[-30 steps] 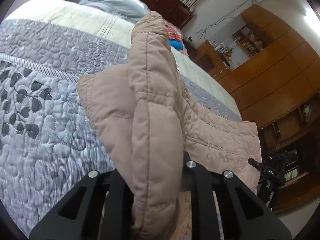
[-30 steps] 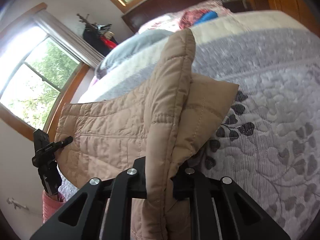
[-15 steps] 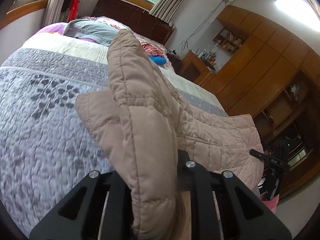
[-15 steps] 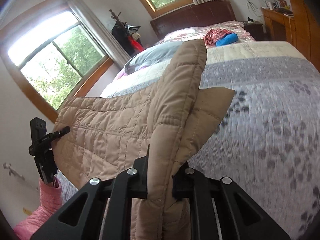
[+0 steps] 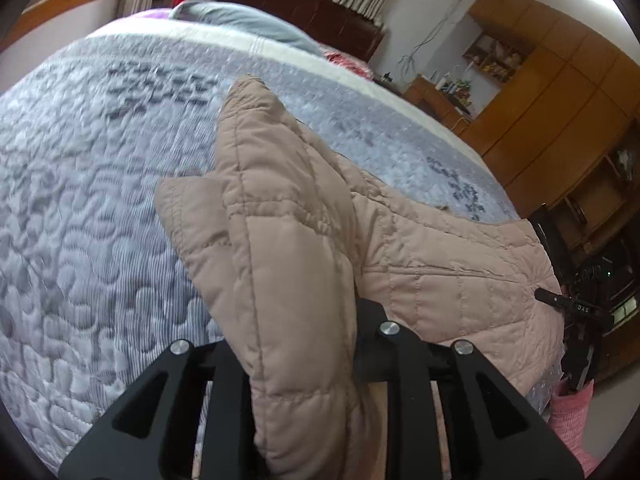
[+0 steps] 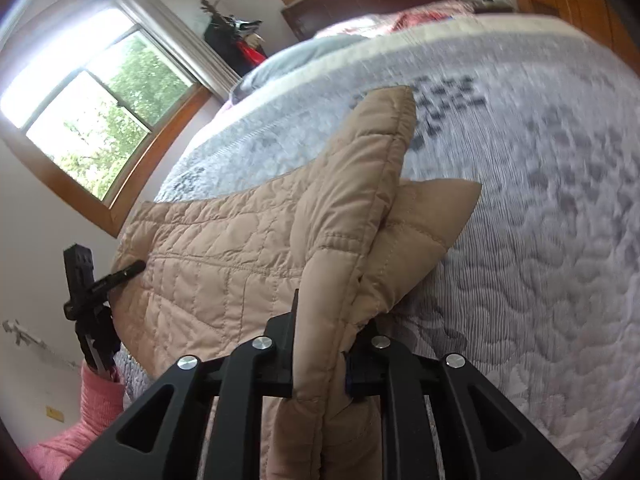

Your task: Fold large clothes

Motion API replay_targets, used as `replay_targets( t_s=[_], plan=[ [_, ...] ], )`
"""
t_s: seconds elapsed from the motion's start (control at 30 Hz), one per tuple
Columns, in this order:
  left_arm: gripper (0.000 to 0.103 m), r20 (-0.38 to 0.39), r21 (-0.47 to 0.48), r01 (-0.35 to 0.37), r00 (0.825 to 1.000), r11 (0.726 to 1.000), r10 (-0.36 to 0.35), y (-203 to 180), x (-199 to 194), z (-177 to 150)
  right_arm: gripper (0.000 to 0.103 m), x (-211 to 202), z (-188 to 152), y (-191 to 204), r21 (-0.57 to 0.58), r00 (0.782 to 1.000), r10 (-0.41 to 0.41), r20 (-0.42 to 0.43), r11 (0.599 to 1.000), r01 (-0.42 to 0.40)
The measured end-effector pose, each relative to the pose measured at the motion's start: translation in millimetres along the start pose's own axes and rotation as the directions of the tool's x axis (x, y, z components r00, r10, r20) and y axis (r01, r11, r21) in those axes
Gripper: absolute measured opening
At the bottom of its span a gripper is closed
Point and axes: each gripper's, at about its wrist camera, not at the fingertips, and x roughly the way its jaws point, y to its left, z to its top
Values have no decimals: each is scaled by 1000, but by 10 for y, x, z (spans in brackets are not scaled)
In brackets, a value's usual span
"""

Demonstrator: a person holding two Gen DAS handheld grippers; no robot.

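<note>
A beige quilted jacket (image 5: 440, 248) is stretched over the near edge of the grey patterned quilt (image 5: 80, 220), its hem held up in a fold at each end. My left gripper (image 5: 296, 328) grips one thick fold, and its jaws are opening with the fabric still pressed between them. My right gripper (image 6: 326, 332) is shut on the jacket (image 6: 224, 248) at the other corner, its jaws easing slightly. Each gripper shows in the other's view: the right gripper (image 5: 560, 302) and the left gripper (image 6: 120, 272), both at the jacket's edge.
A pink sleeve (image 6: 96, 400) shows below the left gripper. A grey pillow (image 5: 248, 24) and dark headboard (image 5: 304, 4) lie at the bed's far end. Wooden wardrobes (image 5: 560, 100) stand on the right, a window (image 6: 92, 120) and coat rack (image 6: 236, 36) on the left.
Both grippers have carried the jacket across the bed and a little lower. The held folds now sit closer to the quilt, and the left jaws stand slightly wider.
</note>
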Motion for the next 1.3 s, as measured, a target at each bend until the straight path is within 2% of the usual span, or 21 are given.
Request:
replay_targets(
  t_s=[0.13, 0.27, 0.4, 0.53, 0.63, 0.77, 0.87, 0.93, 1.03, 1.2, 1.3],
  plan=[
    [35, -44, -11, -30, 999, 1000, 29, 113, 197, -81, 19, 128, -67, -107, 26, 999, -16, -32, 1000, 17],
    [37, -50, -7, -25, 998, 1000, 25, 186, 298, -100, 22, 305, -152, -238, 64, 998, -12, -61, 998, 16],
    [39, -29, 19, -40, 999, 999, 40, 167, 324, -160, 24, 347, -246, -314, 95, 999, 24, -40, 995, -20],
    [41, -29, 15, -56, 998, 998, 56, 139, 318, -170, 28, 316, -233, -315, 107, 999, 18, -50, 994, -13],
    [49, -45, -28, -71, 997, 997, 70, 140, 207, -148, 39, 197, -208, -290, 105, 998, -44, -51, 993, 49],
    [50, -13, -64, -109, 994, 992, 108, 159, -106, -162, 39, -192, -246, -149, 60, 988, -152, -6, 987, 152],
    [48, 51, -60, -183, 981, 981, 186, 75, -425, -179, 39, -477, -304, -17, 28, 981, -192, 26, 981, 191],
    [48, 112, -26, -240, 964, 970, 241, -85, -648, -193, 39, -611, -354, 132, -3, 980, -199, 26, 980, 199],
    [50, 146, 35, -244, 961, 969, 237, -360, -803, -207, 39, -646, -435, 405, -79, 985, -173, 7, 982, 173],
    [51, 92, 153, -206, 977, 966, 194, -789, -576, -340, 39, -446, -561, 711, -153, 984, -169, -57, 975, 159],
    [51, 60, 185, -223, 975, 957, 216, -836, -346, -404, 38, -331, -620, 682, -152, 978, -189, -88, 973, 174]
  ],
)
